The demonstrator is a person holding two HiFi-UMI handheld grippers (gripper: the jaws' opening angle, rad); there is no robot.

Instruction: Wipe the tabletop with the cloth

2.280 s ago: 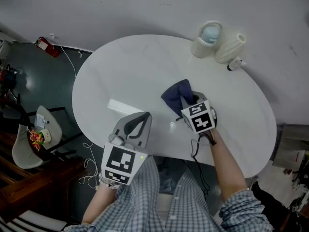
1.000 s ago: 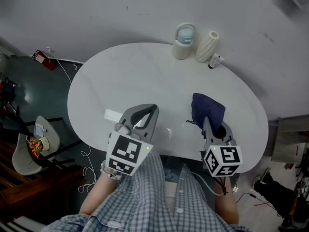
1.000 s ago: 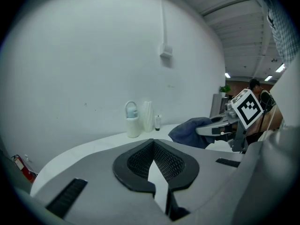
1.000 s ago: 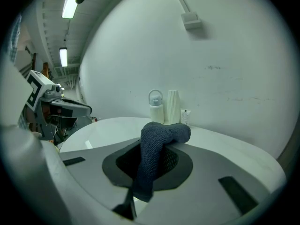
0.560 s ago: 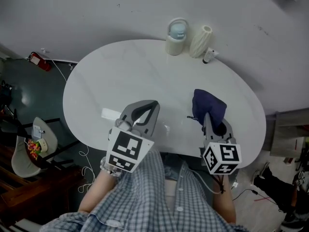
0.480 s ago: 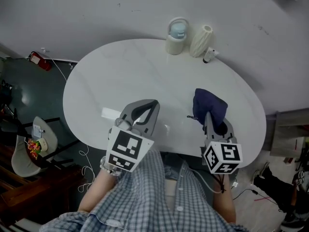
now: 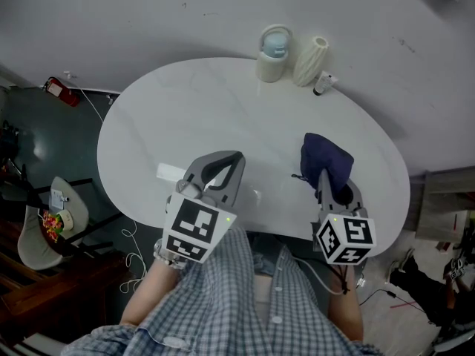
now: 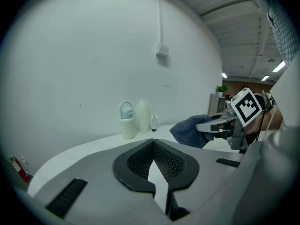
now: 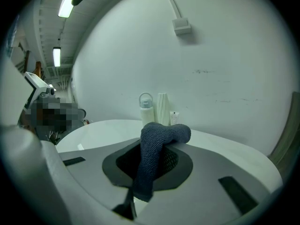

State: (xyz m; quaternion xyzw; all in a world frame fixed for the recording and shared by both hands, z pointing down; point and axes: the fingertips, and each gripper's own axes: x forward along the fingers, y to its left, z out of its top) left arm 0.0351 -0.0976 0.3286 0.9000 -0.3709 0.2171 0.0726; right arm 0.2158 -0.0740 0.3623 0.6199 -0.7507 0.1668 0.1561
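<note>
A dark blue cloth (image 7: 326,154) hangs bunched in my right gripper (image 7: 326,178), which is shut on it over the near right part of the white oval tabletop (image 7: 223,102). In the right gripper view the cloth (image 9: 157,144) drapes over and between the jaws, hiding the fingertips. My left gripper (image 7: 225,163) hovers over the table's near edge, left of centre, shut with nothing in it. In the left gripper view the closed jaws (image 8: 153,146) point across the table, and the cloth (image 8: 187,130) shows at the right.
A lidded bottle (image 7: 273,53), a ribbed white vase (image 7: 309,60) and a small bottle (image 7: 320,86) stand at the table's far edge by the wall. A flat white item (image 7: 172,173) lies left of my left gripper. A chair (image 7: 52,213) stands on the floor at left.
The right gripper has carried the cloth from the table's middle to the near right part, drifting slightly right in the last half second. The left gripper has stayed about where it was.
</note>
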